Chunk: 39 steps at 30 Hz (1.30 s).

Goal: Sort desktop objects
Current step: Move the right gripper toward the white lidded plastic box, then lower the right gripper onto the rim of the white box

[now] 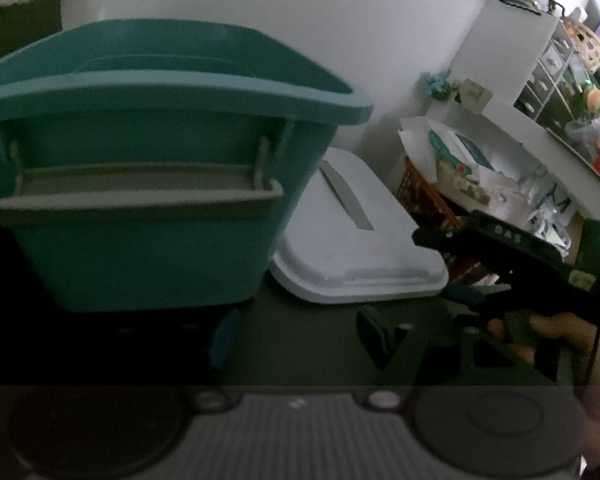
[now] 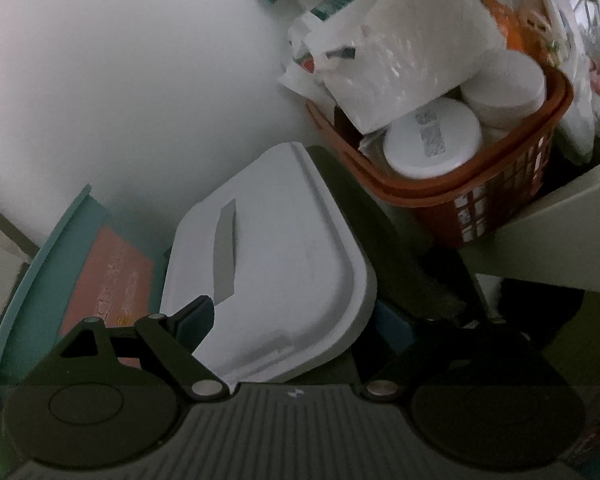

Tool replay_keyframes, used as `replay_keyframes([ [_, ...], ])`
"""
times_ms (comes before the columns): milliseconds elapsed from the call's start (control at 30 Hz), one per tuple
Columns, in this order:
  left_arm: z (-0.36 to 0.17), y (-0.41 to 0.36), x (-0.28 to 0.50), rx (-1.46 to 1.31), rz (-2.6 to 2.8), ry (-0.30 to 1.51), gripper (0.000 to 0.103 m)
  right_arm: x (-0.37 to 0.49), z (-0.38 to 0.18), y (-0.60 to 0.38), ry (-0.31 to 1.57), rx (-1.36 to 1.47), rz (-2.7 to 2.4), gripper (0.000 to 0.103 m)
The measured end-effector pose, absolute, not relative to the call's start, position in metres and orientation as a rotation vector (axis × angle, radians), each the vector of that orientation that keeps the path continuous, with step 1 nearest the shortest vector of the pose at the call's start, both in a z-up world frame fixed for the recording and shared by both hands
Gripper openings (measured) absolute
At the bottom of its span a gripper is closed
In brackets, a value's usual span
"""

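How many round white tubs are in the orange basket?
2. One white tub with printed codes lies at the orange basket front; the other tub sits behind it. Bags may hide more.

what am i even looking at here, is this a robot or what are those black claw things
No robot: a person holds a two-finger gripper in each hand, each carrying a fisheye camera looking along its fingers. The left camera shows a teal bin and the right gripper in a hand. The right camera shows the right gripper open around a white lid, not visibly squeezing it. Behind is an orange basket of white jars and bags. The left gripper holds nothing.
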<state>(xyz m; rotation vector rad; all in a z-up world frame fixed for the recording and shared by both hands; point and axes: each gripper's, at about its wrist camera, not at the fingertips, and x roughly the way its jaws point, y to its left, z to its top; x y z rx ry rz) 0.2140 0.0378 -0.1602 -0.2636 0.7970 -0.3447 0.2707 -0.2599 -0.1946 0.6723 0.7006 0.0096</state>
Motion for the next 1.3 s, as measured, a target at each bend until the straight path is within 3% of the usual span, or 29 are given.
replay_keyframes([
  [367, -0.168, 0.034, 0.220, -0.275, -0.345, 0.815, 0.068, 0.282, -0.212, -0.264, 0.725, 0.719, 0.007, 0.090],
  [400, -0.169, 0.034, 0.221, -0.274, -0.347, 0.817, 0.068, 0.281, -0.214, -0.264, 0.726, 0.724, 0.013, 0.088],
  [433, -0.170, 0.033, 0.222, -0.274, -0.347, 0.820, 0.068, 0.282, -0.214, -0.264, 0.726, 0.722, 0.024, 0.077],
  [533, -0.170, 0.034, 0.222, -0.273, -0.347, 0.822, 0.068, 0.281, -0.210, -0.260, 0.720, 0.687, 0.036, 0.071],
  [1300, -0.157, 0.035, 0.214, -0.255, -0.359, 0.781, 0.068, 0.243, -0.168, -0.260, 0.661, 0.703, 0.074, 0.041],
])
